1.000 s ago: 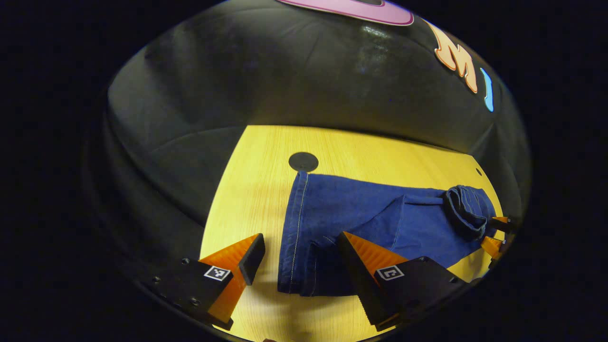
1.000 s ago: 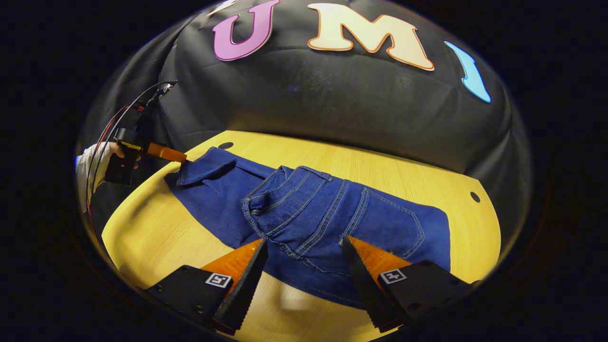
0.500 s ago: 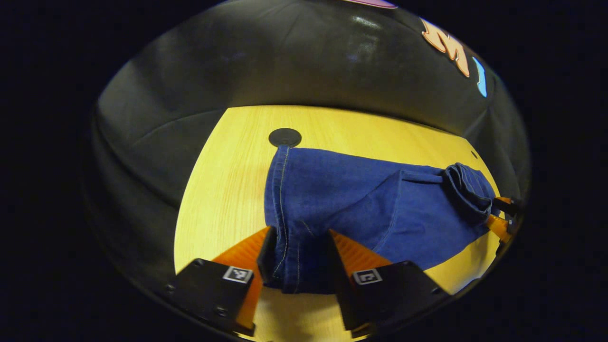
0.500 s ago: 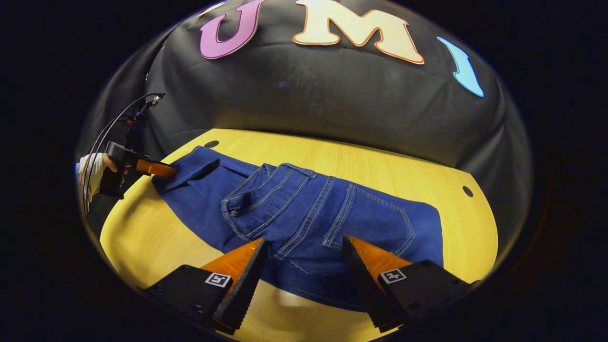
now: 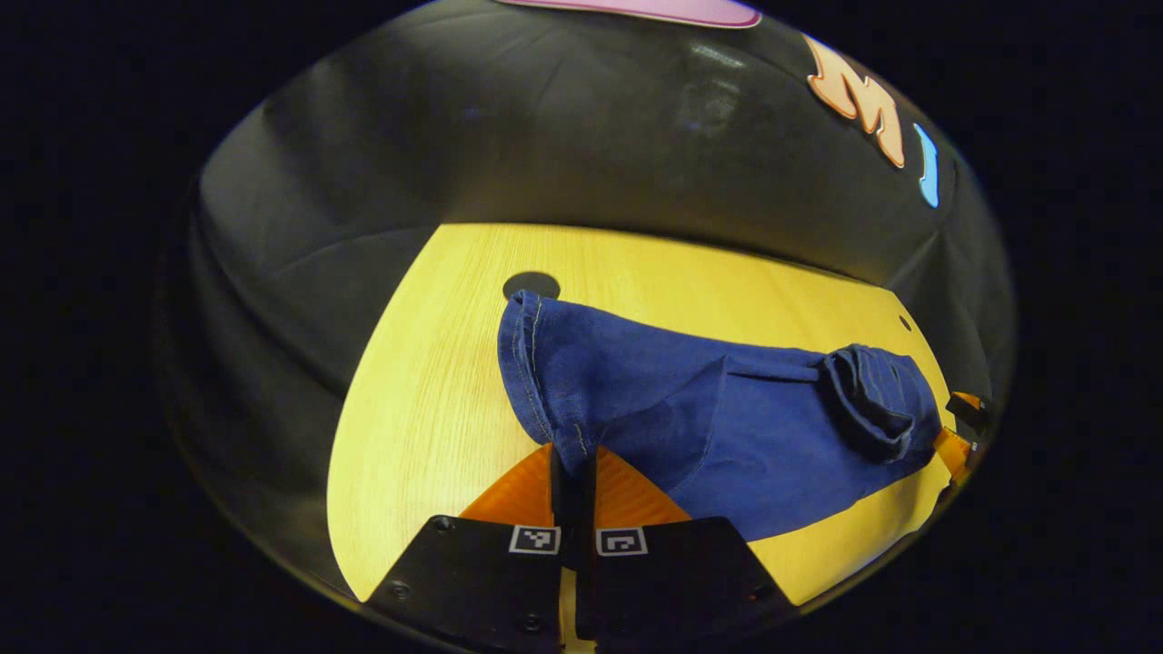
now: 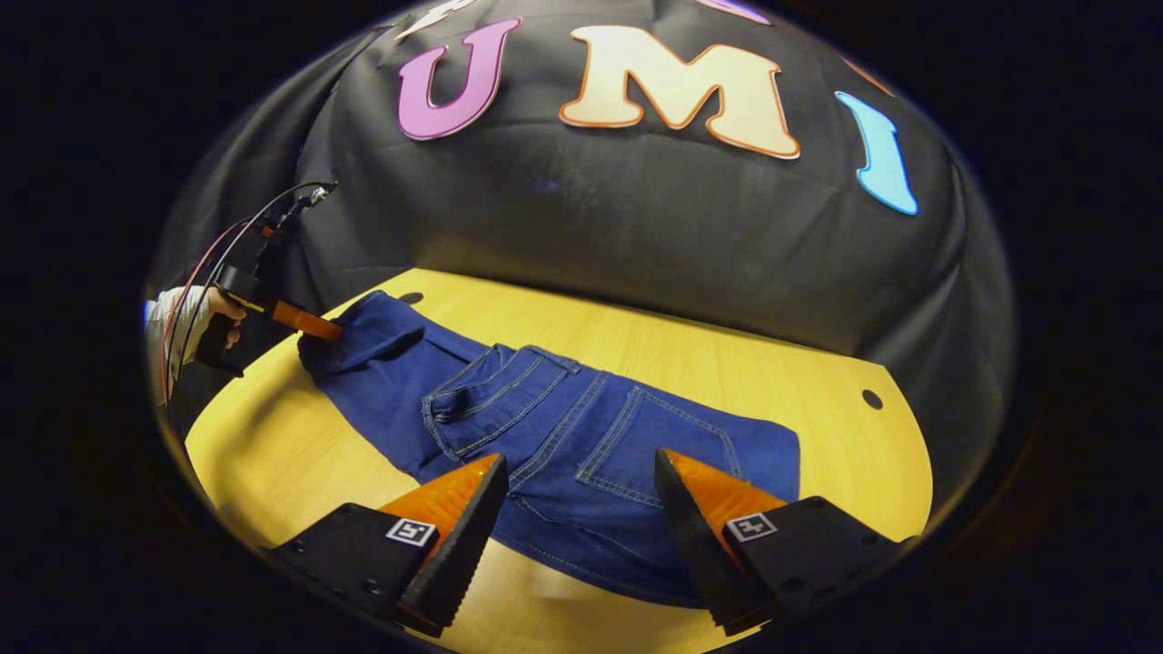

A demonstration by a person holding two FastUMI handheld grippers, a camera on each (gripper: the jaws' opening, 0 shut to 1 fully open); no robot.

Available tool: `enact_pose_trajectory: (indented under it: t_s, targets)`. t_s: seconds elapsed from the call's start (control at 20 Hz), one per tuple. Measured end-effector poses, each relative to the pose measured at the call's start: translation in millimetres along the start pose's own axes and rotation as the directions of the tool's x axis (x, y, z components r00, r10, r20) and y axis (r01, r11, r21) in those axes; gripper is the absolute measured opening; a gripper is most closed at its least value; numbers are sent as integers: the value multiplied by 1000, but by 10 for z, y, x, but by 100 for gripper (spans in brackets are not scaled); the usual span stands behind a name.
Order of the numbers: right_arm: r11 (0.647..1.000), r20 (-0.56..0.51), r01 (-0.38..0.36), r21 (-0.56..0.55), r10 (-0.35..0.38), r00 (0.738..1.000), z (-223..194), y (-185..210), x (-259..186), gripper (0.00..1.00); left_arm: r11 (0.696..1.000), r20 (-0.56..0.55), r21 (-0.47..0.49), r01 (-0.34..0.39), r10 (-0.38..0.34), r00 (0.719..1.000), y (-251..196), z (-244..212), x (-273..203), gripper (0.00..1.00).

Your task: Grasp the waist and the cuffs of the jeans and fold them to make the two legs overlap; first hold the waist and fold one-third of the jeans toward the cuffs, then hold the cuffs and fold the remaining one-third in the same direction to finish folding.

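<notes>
The jeans (image 6: 563, 454) lay along the bench (image 6: 273, 445), waist third already folded toward the cuffs (image 5: 536, 363). The left hand-held gripper (image 5: 572, 481) was clamped on the cuffs; the right hand-held gripper (image 6: 581, 509) hovered with fingers apart over the folded waist. Next, likely, carrying the cuffs over.

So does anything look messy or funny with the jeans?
A little. The jeans lie across the wooden table, but the waist end is bunched up in a rumpled fold instead of lying flat. The left gripper pinches the cuff, lifting its corner. The right gripper is open.
</notes>
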State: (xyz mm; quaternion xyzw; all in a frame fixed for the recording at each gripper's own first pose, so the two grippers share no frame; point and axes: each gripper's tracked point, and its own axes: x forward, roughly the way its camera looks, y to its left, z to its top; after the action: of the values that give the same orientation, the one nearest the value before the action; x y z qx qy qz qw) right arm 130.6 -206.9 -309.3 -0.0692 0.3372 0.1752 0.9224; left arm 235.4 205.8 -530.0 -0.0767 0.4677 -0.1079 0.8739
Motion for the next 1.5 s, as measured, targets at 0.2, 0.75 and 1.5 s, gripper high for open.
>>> enact_pose_trajectory:
  t_s: [0.2,0.75,1.5]
  targets:
    - [1000,38,10,8,-10,999,6,-261,-327,99,997,68,73,25,-30,997,-425,347,-360,0]
    - [997,96,70,13,-71,993,-143,-966,-1188,100,962,137,211,176,-207,969,-2136,903,-797,0]
    - [973,61,205,102,-212,975,-546,-1950,-1867,99,902,10,263,342,-357,934,-4304,395,-351,0]
